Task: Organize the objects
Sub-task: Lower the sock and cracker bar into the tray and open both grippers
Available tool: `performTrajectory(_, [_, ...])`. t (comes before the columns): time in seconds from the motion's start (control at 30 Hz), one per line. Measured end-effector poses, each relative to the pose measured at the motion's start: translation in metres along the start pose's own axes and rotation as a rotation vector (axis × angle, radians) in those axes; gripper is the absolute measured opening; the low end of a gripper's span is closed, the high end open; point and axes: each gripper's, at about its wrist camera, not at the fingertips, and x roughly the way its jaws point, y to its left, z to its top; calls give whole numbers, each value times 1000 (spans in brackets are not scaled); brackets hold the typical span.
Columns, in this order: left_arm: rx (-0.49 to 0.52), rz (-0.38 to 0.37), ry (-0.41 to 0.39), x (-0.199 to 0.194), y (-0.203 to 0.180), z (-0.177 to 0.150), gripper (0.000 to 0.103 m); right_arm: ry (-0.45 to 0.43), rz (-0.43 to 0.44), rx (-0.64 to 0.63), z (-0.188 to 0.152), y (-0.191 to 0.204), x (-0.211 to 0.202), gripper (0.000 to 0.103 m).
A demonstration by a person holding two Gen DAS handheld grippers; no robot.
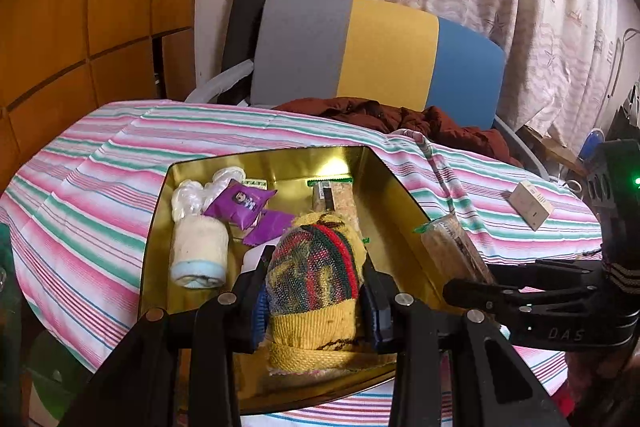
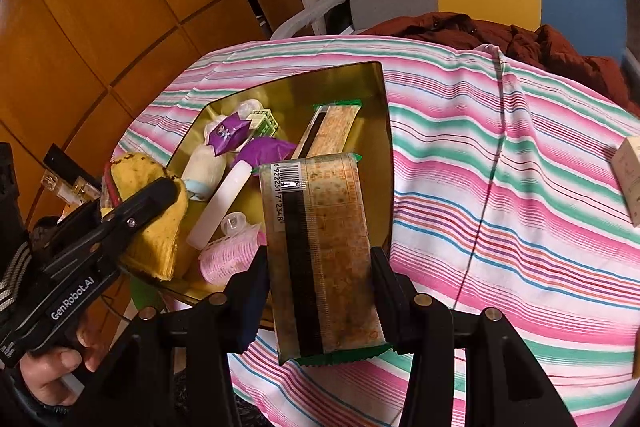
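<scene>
Left gripper [image 1: 316,291] pinches a yellow knit hat [image 1: 316,267] over the gold tin [image 1: 394,183] on the striped tabletop [image 1: 80,163], right gripper [image 2: 320,267] clamps a cracker pack [image 2: 324,247] over the tin's near right edge, small box [image 1: 530,205] lies apart on the cloth

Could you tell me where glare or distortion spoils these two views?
Left wrist view: glare streaks the gold tray at its far wall, and the fisheye bends the cupboard panels. Right wrist view: sharp on the cracker packet, with dark corners and a bowed striped cloth.
</scene>
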Motion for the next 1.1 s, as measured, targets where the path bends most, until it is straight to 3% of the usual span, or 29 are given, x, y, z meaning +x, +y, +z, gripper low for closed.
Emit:
performTrajectory(0.37, [-80,46,-2,-12,45,-8,37,-15,-53,14,11,4,9,49])
performTrajectory(0.5, [-116,21,-1,-11,52,-3,37,-20,-79,30,18,4,14,51])
performTrajectory(0.8, [-99,-44,-6,11,34,25,37,-10,-75,33,14,4,19,52])
performTrajectory(1.03, [-64,-46,36,40,13,41,37,-20,-101,12,8,6,12,64])
performTrajectory(1.1, [-55,-42,35,48,8,46,45,-28,-114,3,8,7,10,69])
